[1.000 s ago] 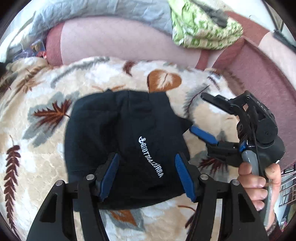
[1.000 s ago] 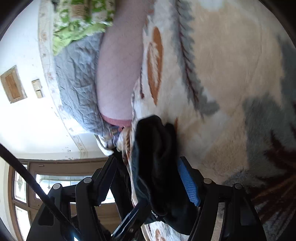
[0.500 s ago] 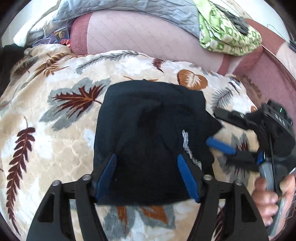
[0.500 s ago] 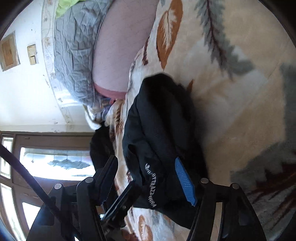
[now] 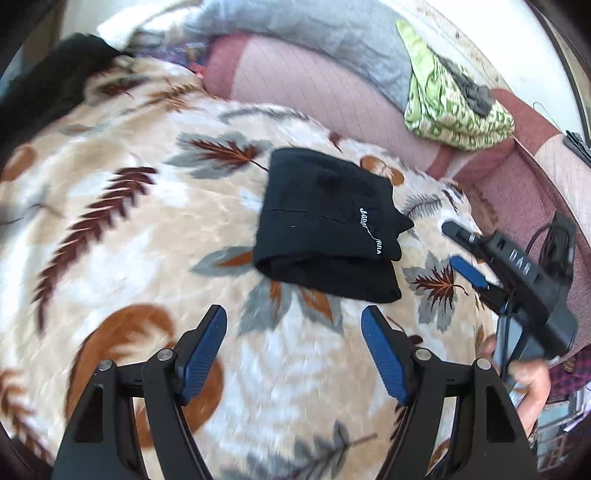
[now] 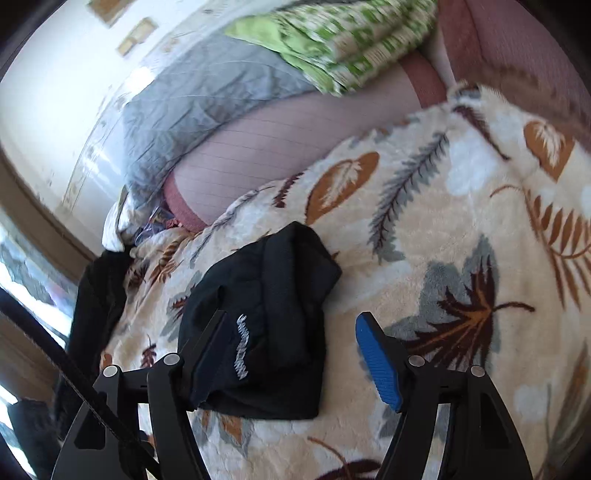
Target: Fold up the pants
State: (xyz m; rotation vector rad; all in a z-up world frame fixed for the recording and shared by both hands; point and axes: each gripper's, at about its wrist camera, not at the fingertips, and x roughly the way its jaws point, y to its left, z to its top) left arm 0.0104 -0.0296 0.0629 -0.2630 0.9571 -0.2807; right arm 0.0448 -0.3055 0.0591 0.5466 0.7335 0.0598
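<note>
The black pants point(image 5: 325, 229) lie folded into a compact bundle on the leaf-patterned blanket point(image 5: 147, 258), with white lettering on top. My left gripper point(image 5: 293, 347) is open and empty, held above the blanket short of the bundle. My right gripper point(image 5: 458, 247) shows at the right of the left wrist view, open, just right of the bundle. In the right wrist view the pants point(image 6: 266, 332) lie at lower left and partly cover the left fingertip; the right gripper point(image 6: 291, 347) is open and empty.
A pink quilted cushion point(image 5: 314, 85) borders the blanket at the back, with a grey quilt point(image 5: 314, 33) and a green patterned cloth point(image 5: 450, 103) on it. A dark garment point(image 5: 48, 85) lies at the far left. A window point(image 6: 22, 280) is beyond the bed.
Both grippers have drawn back from the folded pants, which now lie free on the blanket. The left gripper has lifted away toward me; the right gripper has rolled toward level.
</note>
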